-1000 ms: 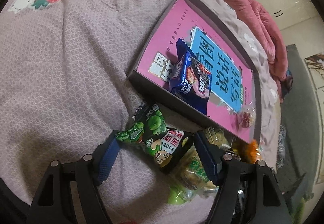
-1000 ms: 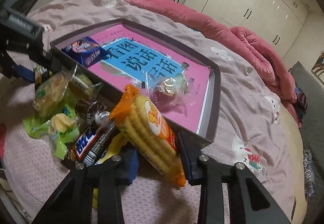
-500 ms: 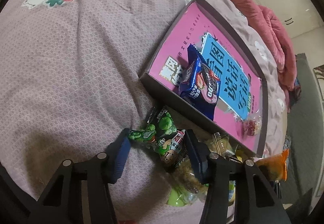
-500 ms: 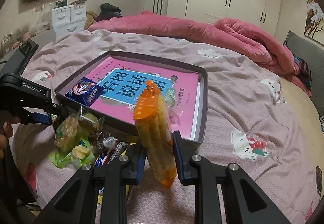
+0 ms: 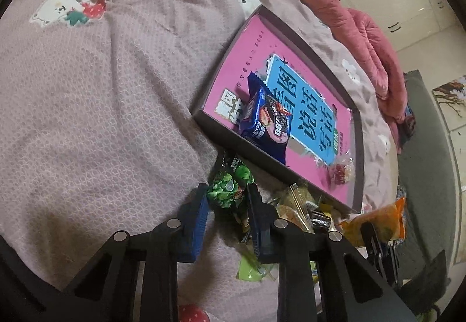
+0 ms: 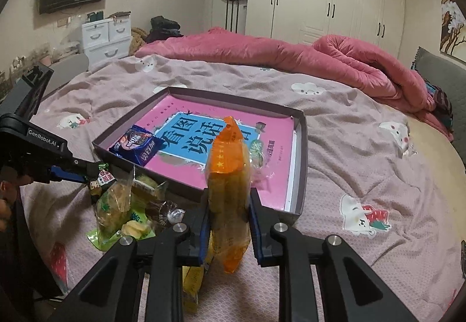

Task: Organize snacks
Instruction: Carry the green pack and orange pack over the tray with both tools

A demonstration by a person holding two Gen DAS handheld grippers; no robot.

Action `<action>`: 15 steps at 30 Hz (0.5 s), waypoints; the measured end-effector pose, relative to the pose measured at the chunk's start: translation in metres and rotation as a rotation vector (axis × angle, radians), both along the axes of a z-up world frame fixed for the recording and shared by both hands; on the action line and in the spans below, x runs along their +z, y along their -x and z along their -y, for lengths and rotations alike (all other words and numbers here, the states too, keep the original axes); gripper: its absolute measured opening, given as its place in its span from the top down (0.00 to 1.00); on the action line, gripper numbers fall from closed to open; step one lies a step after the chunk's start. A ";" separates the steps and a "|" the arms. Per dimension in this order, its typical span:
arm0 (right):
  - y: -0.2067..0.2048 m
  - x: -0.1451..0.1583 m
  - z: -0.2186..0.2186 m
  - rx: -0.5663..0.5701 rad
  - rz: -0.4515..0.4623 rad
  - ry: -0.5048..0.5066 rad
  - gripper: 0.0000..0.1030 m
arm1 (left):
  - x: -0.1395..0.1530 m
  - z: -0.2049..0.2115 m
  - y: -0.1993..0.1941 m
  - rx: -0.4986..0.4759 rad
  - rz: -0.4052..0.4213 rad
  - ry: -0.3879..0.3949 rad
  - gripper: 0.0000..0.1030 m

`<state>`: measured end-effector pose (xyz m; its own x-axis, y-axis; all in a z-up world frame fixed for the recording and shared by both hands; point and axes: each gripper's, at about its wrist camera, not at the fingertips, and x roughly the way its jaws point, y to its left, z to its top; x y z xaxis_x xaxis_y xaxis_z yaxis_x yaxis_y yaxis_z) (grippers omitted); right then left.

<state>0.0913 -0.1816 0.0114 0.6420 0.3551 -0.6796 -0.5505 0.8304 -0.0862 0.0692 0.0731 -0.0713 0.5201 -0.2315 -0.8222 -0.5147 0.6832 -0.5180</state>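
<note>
- Orange cracker pack point(image 6: 230, 191) stood upright betw. the pads of the right gripper point(image 6: 228, 223), clamped at mid-body; jaws nearly closed on it. It was held clear of the bed, just in front of the tray's near edge, probably so it could go over the wall and into the tray.
- Green snack pack point(image 5: 230, 191) was pinched in the left gripper point(image 5: 228, 205), jaws as tight as they go, pads pressing the crumpled wrapper. Pack lay at the left end of the snack pile, just outside the tray's near wall; can't tell if it was off the bedspread yet.
- Tray point(image 6: 301, 147), a shallow dark box w/ a pink-and-blue printed floor, sat on the bed and looked like the collecting spot.
- Already inside: blue cookie pack point(image 6: 137, 144) at the near-left corner, leaning by the wall, and a small clear-wrapped sweet point(image 5: 339, 170) toward the near-right corner.
- Loose pile point(image 6: 128, 205) w/ clear-bagged cakes, a foil-wrapped piece and green wrappers sat on the bedspread point(image 5: 102, 103) against the tray's near edge, between the two grippers. Those were still to be sorted.
- Judged: each gripper had one pack, so both were prob. mid-transfer to the tray; task well short of done.
- Risk: soft wrappers may slip or crush; the tray wall could catch a low pack.
- Pink duvet point(image 6: 262, 51) was heaped along the bed's far edge, clear of the work.
</note>
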 end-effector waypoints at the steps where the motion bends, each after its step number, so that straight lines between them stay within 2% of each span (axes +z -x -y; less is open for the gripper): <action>1: 0.000 0.000 0.000 0.000 -0.001 0.000 0.77 | -0.001 0.000 0.000 -0.002 -0.004 0.003 0.74; 8: 0.001 0.002 0.000 0.005 0.003 -0.005 0.77 | -0.013 -0.007 0.003 0.032 -0.004 0.113 0.74; 11: 0.001 0.002 0.000 0.006 0.001 -0.007 0.77 | -0.021 -0.005 0.002 0.037 0.002 0.185 0.61; 15: 0.001 0.003 0.000 0.009 -0.001 -0.009 0.77 | -0.031 0.000 -0.004 0.044 0.004 0.228 0.60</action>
<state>0.0899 -0.1813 0.0141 0.6382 0.3673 -0.6767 -0.5584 0.8259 -0.0783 0.0734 0.0731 -0.1019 0.5369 -0.3884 -0.7489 -0.5390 0.5250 -0.6587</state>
